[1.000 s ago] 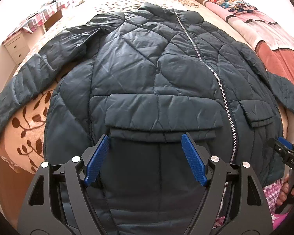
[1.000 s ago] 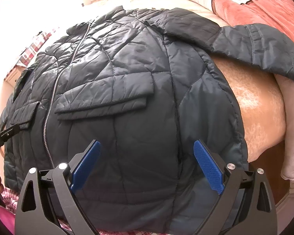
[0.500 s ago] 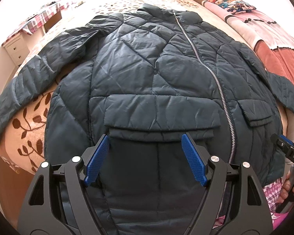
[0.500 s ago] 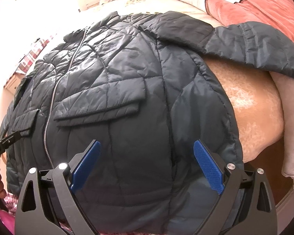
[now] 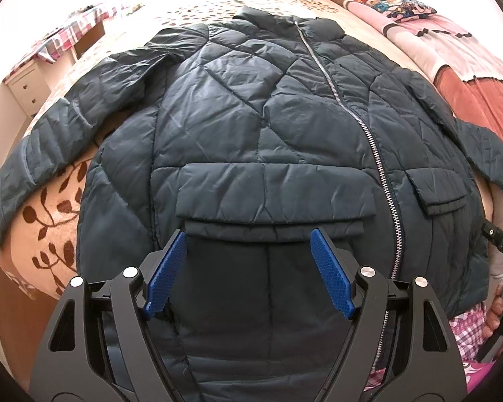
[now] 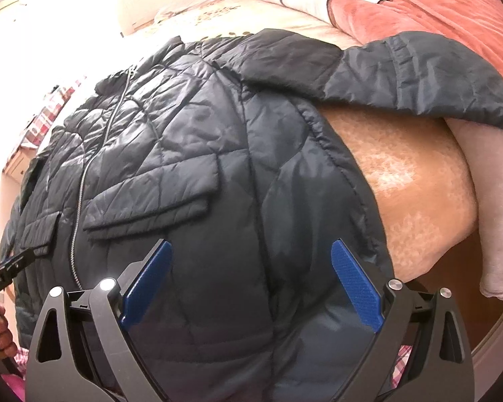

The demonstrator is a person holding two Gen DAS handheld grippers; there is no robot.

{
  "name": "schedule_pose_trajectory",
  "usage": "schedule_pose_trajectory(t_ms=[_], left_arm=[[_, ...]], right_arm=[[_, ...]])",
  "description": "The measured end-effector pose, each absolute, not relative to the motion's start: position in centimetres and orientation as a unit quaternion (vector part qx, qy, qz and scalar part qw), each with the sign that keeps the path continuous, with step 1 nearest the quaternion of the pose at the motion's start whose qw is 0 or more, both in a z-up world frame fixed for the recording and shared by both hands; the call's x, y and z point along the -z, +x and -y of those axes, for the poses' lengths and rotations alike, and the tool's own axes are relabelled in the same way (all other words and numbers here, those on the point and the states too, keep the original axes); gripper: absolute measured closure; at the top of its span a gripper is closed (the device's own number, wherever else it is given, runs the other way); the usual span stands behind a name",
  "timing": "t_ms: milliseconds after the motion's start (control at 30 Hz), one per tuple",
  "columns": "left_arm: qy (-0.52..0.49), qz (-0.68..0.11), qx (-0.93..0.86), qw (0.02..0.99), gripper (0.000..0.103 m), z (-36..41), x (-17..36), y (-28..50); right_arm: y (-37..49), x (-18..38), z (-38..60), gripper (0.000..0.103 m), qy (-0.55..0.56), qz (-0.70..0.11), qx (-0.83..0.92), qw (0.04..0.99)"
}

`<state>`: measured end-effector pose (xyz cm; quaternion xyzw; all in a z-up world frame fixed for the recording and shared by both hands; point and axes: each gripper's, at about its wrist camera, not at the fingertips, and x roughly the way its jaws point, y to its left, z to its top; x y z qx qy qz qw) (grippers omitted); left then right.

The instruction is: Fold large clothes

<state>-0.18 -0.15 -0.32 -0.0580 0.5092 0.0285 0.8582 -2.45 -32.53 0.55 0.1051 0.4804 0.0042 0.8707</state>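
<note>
A dark teal quilted jacket lies front up on the bed, zipped, collar far from me, both sleeves spread outward. My left gripper hovers open over the hem, just below the left flap pocket, with nothing between its blue pads. In the right wrist view the same jacket fills the frame. My right gripper stands open above the hem near the jacket's right side seam, below the other flap pocket. The right sleeve stretches across the bedspread to the right.
The bed has a beige leaf-patterned cover and pink and red blankets on the right. A white nightstand stands at the far left. A pale towel hangs over the bed edge. A hand holds the other gripper's handle.
The left view is nearly unchanged. The right gripper has rolled, so the jacket and bed now appear tilted in its view, with the sleeve and bed edge shifted lower to the right.
</note>
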Motion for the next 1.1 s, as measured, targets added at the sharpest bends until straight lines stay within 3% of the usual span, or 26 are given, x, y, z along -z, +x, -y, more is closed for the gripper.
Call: schedule_pose_trajectory(t_ms=[767,1100], left_arm=[[-0.037,-0.510,-0.029,0.859,0.027,0.4,0.7,0.3],[-0.026,-0.511,-0.026,0.859,0.027,0.7,0.7,0.5]], right_arm=[[-0.5,-2.7,41.1,0.010,0.180,-0.431,0.088,0.880],[0.8,-2.6,47.5,0.012,0.287,-0.397,0.136,0.861]])
